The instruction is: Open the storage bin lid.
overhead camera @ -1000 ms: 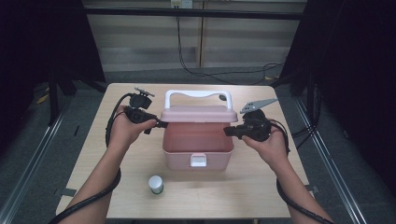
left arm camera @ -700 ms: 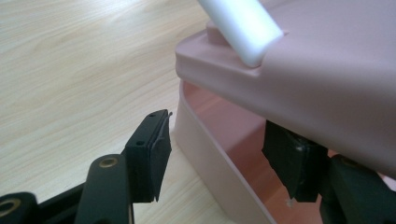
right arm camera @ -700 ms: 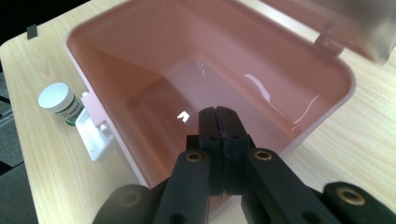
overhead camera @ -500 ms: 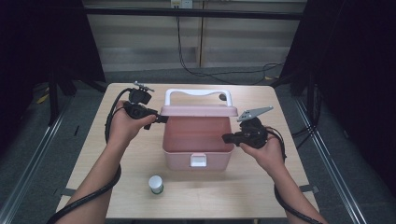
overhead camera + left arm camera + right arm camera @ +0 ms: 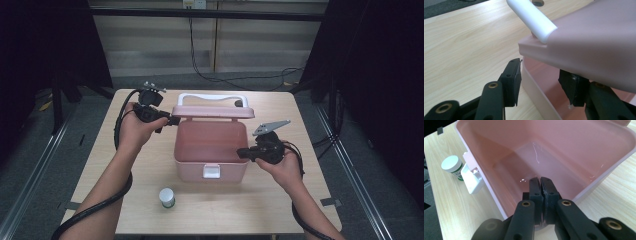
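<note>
Box [image 5: 210,150]: pink, centre of surface [image 5: 125,210], latch side at 6 o'clock, hinge at 12; interior bare.
Lid [image 5: 212,112]: raised, tilted back toward 12; white handle [image 5: 212,97] on top.
L tongs [image 5: 175,120]: at lid's 9 o'clock corner, straddling box wall under lid edge; apart w/ wall between, pads [image 5: 514,80] not seen pressing; have just been closing. Prob. there to prop lid open.
R tongs [image 5: 240,152]: together, nothing held; tips over box rim at 3 o'clock, aimed into cavity.
Jar [image 5: 167,197]: small, white cap, at 7 o'clock of box, apart from it. Likely next item for box.
Room: open surface at 6 o'clock and both sides; cavity unobstructed; lid overhang limits entry from 12.
</note>
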A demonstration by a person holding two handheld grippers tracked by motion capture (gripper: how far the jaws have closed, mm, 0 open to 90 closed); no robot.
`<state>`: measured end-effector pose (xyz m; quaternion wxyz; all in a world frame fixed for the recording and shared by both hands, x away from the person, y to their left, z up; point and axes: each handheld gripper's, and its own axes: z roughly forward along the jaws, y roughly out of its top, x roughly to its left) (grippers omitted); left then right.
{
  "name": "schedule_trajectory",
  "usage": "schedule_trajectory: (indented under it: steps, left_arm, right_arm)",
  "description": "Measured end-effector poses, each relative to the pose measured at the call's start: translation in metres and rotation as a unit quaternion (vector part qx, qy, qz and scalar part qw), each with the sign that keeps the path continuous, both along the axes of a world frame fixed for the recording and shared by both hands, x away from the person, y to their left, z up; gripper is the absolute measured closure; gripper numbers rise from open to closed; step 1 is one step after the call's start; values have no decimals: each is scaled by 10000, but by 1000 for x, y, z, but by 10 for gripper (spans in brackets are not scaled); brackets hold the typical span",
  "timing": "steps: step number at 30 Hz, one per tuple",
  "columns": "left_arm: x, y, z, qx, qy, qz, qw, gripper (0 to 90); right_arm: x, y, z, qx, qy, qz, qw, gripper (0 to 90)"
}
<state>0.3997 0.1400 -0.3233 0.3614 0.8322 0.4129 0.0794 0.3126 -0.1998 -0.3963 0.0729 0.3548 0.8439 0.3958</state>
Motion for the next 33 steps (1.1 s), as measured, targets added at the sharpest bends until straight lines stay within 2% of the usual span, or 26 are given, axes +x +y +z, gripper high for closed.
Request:
schedule_trajectory:
  steps: [4, 10, 17, 25, 33]
  left_arm:
    - [0, -4, 3, -27, -47, 13, 10000, 532]
    - [-1, -7, 8, 70, -157, -29, 9998, 554]
    - [2, -7, 14, -106, -234, 137, 9996, 611]
    - [7, -12, 18, -115, -297, 242, 9992, 691]
    - [13, -19, 25, 162, -289, 368, 9988, 743]
  right_arm:
    - [0, 1, 0, 4, 17, 17, 10000, 874]
    - [-1, 1, 0, 5, 21, 19, 10000, 870]
    - [-1, 1, -1, -4, 18, 23, 10000, 871]
    - [-1, 3, -3, -12, 2, 65, 10000, 871]
    - [-1, 2, -3, 0, -11, 90, 10000, 871]
